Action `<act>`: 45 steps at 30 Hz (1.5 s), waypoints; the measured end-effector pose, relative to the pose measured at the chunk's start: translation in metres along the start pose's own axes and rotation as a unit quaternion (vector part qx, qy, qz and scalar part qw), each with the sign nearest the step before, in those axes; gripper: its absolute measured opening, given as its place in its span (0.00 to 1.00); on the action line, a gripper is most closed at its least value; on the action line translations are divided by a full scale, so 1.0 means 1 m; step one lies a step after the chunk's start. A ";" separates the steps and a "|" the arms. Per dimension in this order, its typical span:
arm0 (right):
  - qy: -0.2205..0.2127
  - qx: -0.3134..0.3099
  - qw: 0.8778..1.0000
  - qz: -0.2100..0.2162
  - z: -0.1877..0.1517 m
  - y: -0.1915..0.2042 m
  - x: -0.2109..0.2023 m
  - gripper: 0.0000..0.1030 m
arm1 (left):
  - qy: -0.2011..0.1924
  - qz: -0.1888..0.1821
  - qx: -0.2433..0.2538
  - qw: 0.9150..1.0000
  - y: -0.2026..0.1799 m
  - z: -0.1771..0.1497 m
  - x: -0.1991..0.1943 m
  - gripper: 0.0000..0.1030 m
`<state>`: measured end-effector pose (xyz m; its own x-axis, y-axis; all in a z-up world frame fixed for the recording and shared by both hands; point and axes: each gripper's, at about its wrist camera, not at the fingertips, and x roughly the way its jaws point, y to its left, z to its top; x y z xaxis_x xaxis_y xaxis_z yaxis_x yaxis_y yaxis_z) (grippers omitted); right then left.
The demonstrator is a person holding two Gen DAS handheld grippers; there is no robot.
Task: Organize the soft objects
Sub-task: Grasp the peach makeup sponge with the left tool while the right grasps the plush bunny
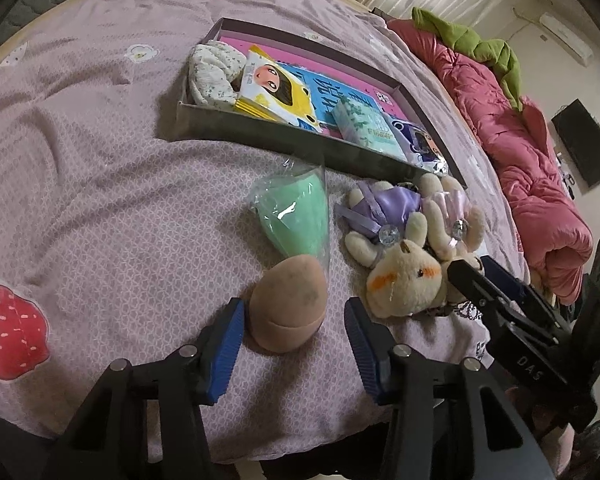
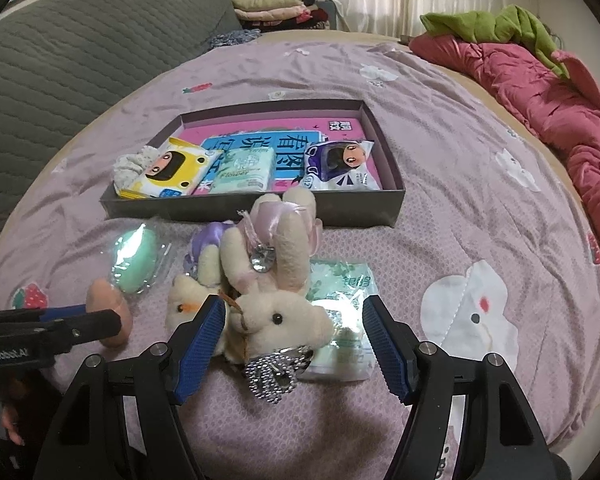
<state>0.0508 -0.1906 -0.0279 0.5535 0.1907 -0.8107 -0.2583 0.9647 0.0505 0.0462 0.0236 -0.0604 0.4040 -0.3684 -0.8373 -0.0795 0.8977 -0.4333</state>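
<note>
Surface: a lilac patterned bedspread (image 2: 440,208) filled both views and carried every item.
Box: a shallow dark grey cardboard box (image 2: 256,205), centre of the right wrist view, already held a yellow wet-wipe pack (image 2: 168,174), a mint tissue pack (image 2: 242,172) and a white-and-purple wipe pack (image 2: 340,168), evidently the collecting point.
Left gripper (image 1: 294,350): jaws stood spread at lower centre of the left wrist view, flanking a tan egg-shaped sponge (image 1: 287,306) without touching it, apparently lined up to pick it.
Green item: a mint green sponge in clear wrap (image 1: 298,216) lay just beyond the tan one.
Right gripper (image 2: 294,344): jaws stood wide apart around a cream plush rabbit with a rhinestone charm (image 2: 276,316), left pad near its head, nothing pinched.
Underlay: a clear-wrapped tissue pack (image 2: 340,300) lay partly under the rabbit.
Second toy: a cream plush bear in a purple dress (image 1: 384,216) lay against the rabbit, outside the box.
</note>
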 end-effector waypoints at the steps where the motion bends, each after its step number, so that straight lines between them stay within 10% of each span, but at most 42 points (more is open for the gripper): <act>1: 0.001 0.001 1.000 0.002 0.000 0.000 0.001 0.64 | 0.000 0.000 -0.001 1.000 0.000 0.000 0.001 0.49; 12: -0.012 -0.015 1.000 0.011 -0.001 0.006 0.000 0.43 | -0.005 -0.003 -0.005 1.000 0.005 0.002 0.004 0.39; 45: -0.087 0.018 0.996 0.031 0.012 -0.007 -0.043 0.40 | -0.065 -0.014 0.032 0.997 -0.022 0.003 -0.038 0.38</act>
<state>0.0381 -0.2037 0.0134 0.6663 0.2755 -0.6929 -0.2691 0.9555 0.1212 0.0357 0.0183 -0.0177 0.5203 -0.3627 -0.7731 -0.0100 0.9027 -0.4302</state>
